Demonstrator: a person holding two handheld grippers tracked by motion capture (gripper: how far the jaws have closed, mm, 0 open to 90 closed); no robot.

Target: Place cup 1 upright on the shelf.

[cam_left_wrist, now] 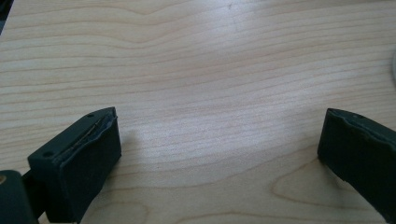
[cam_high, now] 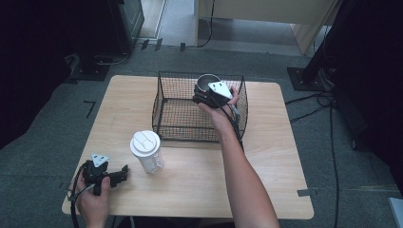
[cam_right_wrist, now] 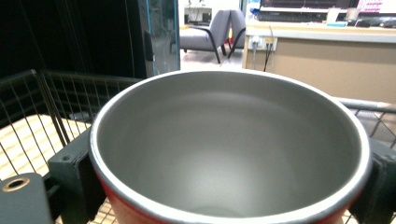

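Observation:
A cup [cam_high: 207, 82] with a grey inside and a red outside is held over the far part of a black wire basket [cam_high: 180, 128]. My right gripper [cam_high: 205, 92] is shut on it, one jaw on each side of the cup's [cam_right_wrist: 229, 154] wall. The basket's mesh [cam_right_wrist: 42, 93] lies below and behind the cup. A clear shaker bottle [cam_high: 147, 152] with a white lid stands upright on the table in front of the basket. Left of the bottle, near the table's front left corner, my left gripper [cam_high: 121, 175] sits open low over bare wood [cam_left_wrist: 210, 70], nothing between its jaws.
The wooden table [cam_high: 199, 180] has free room to the right of the bottle and around the basket. Dark equipment stands and cables lie on the floor beyond the table's far and right edges.

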